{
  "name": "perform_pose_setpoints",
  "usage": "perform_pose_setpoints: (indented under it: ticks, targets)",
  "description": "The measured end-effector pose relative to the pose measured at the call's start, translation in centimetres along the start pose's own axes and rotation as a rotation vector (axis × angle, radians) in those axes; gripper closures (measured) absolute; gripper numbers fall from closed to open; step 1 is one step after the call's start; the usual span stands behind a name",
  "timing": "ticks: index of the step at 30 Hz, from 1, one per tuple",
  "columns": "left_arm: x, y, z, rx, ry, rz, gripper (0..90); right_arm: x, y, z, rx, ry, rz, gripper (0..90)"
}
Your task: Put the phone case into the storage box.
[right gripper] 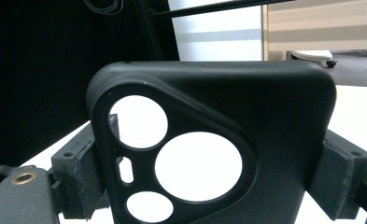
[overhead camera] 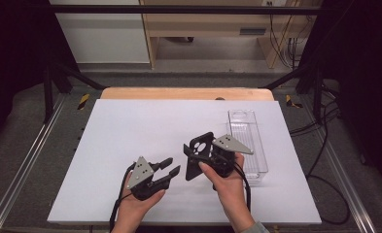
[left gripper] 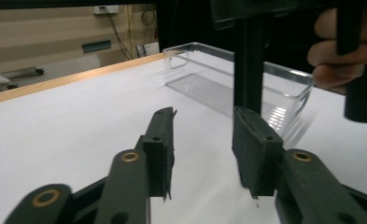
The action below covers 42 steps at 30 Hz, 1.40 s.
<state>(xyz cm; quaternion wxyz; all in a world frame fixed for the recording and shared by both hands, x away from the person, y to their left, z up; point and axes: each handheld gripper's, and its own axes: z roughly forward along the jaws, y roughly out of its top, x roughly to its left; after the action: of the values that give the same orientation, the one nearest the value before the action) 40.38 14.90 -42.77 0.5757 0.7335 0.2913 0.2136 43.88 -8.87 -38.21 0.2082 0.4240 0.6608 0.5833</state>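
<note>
Your right gripper [overhead camera: 201, 154] pinches the black phone case [right gripper: 246, 140] by its sides, w/ left gripper [overhead camera: 171, 167] spread, empty, just beside it.

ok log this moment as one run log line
right tool: shut on black phone case | left tool: open, holding nothing | clear tray: on table, right of case
</note>
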Motion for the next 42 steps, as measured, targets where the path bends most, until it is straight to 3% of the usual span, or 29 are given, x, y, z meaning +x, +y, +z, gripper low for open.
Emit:
perform_pose_setpoints:
  ticks: [10,20,23,27,33,42]
  targets:
    - [2.7,-1.8,-1.9,0.023,0.107,-0.051,36.5,-0.1,-0.2,0.1,0.003,-0.01,-0.011,14.0]
    - [6.4,-4.0,-5.6,0.026,0.283,-0.059,22.1,0.0,-0.5,0.2,0.005,-0.023,-0.025,14.0]
    - [7.5,-4.5,-6.3,0.049,0.343,-0.061,11.8,0.0,-0.7,0.3,0.01,-0.024,-0.025,14.0]
    - [8.7,-5.1,-7.4,0.049,0.388,-0.067,7.9,0.3,-0.9,0.5,0.017,-0.029,-0.038,14.0]
    - [10.0,-5.2,-9.0,0.044,0.402,-0.095,5.9,0.6,-1.4,0.9,0.03,-0.022,-0.043,14.0]
    - [10.4,-5.0,-9.9,0.033,0.404,-0.09,5.3,0.3,-1.4,0.9,0.031,-0.028,-0.05,14.1]
